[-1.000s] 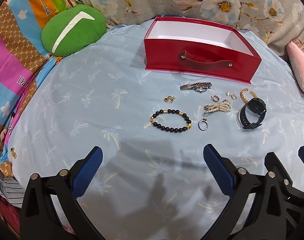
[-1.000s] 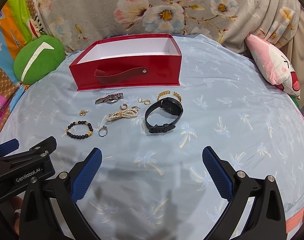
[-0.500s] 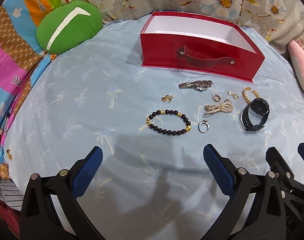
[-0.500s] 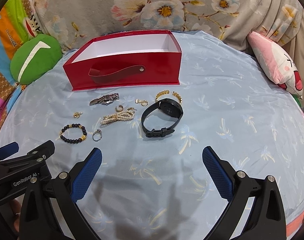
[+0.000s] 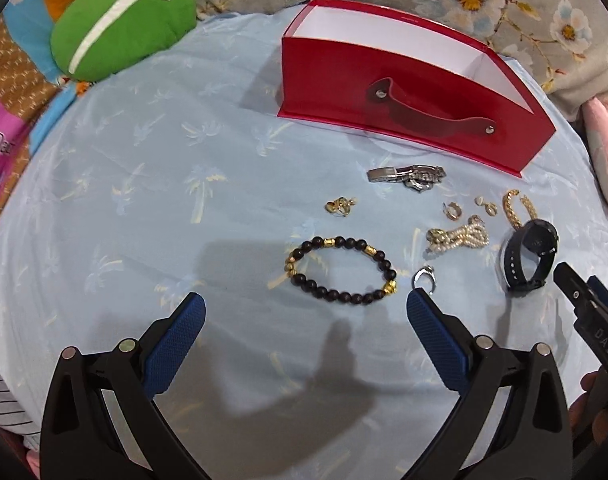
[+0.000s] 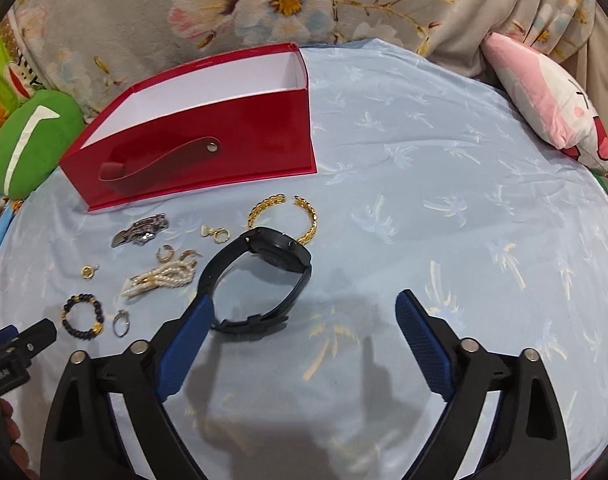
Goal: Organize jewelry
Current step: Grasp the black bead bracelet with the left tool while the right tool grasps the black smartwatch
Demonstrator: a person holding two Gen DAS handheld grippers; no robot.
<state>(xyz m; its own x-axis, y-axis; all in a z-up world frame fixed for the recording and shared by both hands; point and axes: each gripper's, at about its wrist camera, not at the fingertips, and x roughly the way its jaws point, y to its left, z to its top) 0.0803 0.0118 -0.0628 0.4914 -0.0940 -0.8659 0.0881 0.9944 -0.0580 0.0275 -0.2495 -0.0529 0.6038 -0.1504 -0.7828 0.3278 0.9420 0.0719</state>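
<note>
As the right hand-held gripper [image 6: 304, 316] comes in over the black smartwatch [image 6: 259, 280], its jaws are closing but the pads are not yet on anything: the left pad sits just at the strap's near-left edge, the right pad well clear of it. You want the strap loop centred between the pads before they meet, so shift a little left and forward, then pinch across the band rather than the case, which looks like it would slip. I'd lift straight up before swinging to the red box [image 6: 207, 120], since the gold chain bracelet [image 6: 304, 216] lies just behind the watch case and could snag. The left hand-held gripper [image 5: 304, 320] hangs with jaws wide apart and empty, just short of the black-and-gold bead bracelet [image 5: 340, 272]; the silver ring [image 5: 424, 280] is right at its right pad tip, so watch you don't knock it. The watch stands on its edge on the blue palm-print bedsheet [image 6: 444, 160], strap buckled into a loop, face tilted away, matte black. It sits at the right end of the jewelry cluster, in front of the open, white-lined box, which looks empty as far as you can see in.
</note>
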